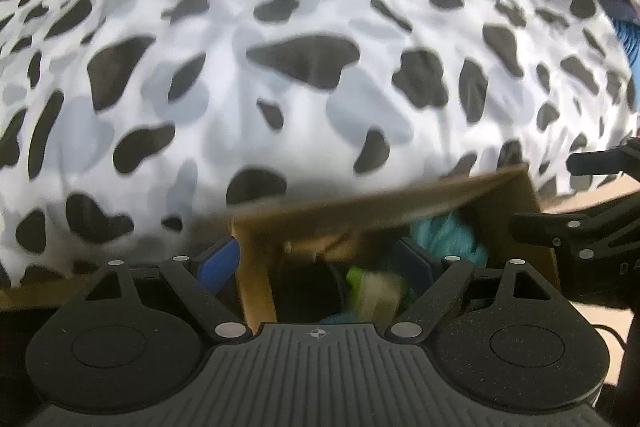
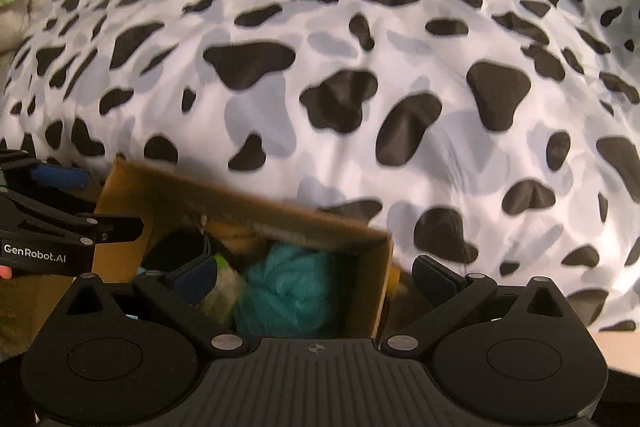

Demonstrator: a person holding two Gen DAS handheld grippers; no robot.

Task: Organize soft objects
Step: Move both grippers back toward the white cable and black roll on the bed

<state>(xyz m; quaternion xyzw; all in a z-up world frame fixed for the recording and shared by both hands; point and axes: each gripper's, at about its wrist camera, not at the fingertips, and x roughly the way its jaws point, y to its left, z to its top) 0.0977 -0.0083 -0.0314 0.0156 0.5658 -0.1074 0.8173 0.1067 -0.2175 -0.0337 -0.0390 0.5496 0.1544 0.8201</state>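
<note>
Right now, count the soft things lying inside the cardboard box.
3 that I can tell: a teal towel at the box's right, a green and cream piece mid-box, something black at left. More may be hidden.

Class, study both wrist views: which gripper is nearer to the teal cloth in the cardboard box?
Right. The right gripper hangs open directly above the teal cloth; the left gripper, also open, sits over the cardboard box's other end.
</note>
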